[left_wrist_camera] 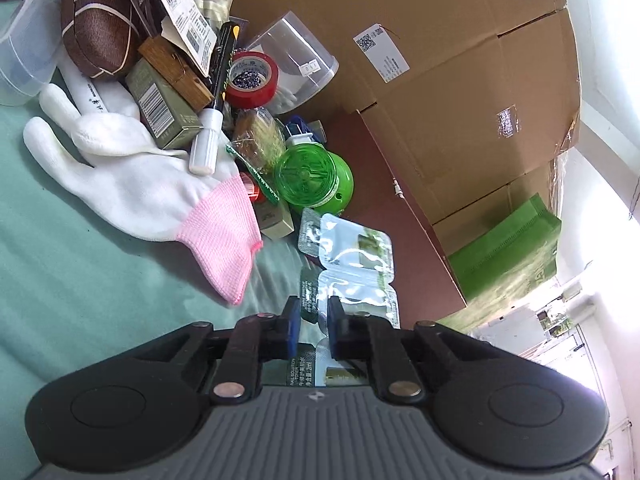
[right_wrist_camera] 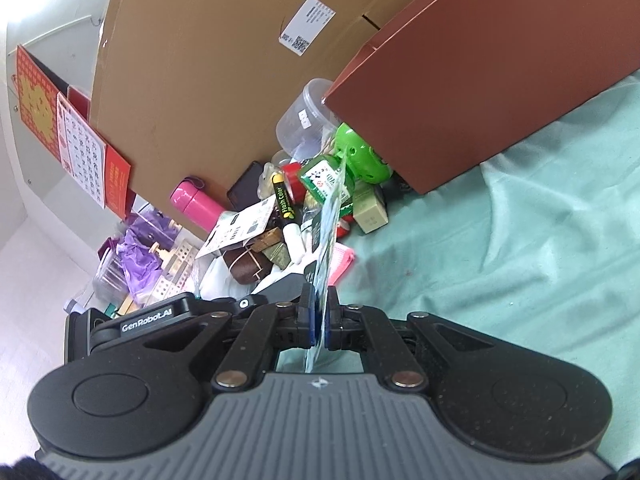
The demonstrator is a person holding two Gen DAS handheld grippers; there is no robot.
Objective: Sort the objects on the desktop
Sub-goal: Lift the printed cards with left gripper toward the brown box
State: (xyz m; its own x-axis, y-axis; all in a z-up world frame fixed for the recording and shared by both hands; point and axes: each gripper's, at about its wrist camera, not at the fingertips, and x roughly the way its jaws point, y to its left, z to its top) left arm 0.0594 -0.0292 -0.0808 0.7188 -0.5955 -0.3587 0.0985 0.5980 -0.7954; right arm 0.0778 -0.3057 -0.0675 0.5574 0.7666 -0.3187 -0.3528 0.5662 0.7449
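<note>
Right hand-held gripper (right_wrist_camera: pixel 319 304) has its jaws pinched tight on a strip of sachets (right_wrist_camera: pixel 325 240). Its own camera sees the strip edge-on, as a thin upright sheet. The strip's long axis runs straight ahead along the fingers, rising away from the tips toward the clutter beyond. The left hand-held gripper (left_wrist_camera: pixel 314 308) comes in from the right one's left side and meets the same strip close to where the right one holds it. From there the strip shows its broad face, clear blisters with a dark margin. That margin sits in the narrow gap between the nearly closed pads, but I cannot tell whether the pads actually press on it. Both grippers are therefore at the strip's near end, and only the right one has a sure hold. Ahead of the left gripper and to its left, a white glove (left_wrist_camera: pixel 152 184) with a pink cuff lies on the green cloth covering the desk (right_wrist_camera: pixel 520 260). A green round container (left_wrist_camera: pixel 314 178) sits straight ahead, past the strip's far end. The brown box (right_wrist_camera: pixel 480 80) stands ahead and to the right of the right gripper. Any handover or reorientation probably depends on the strip staying upright between the two tools.
</note>
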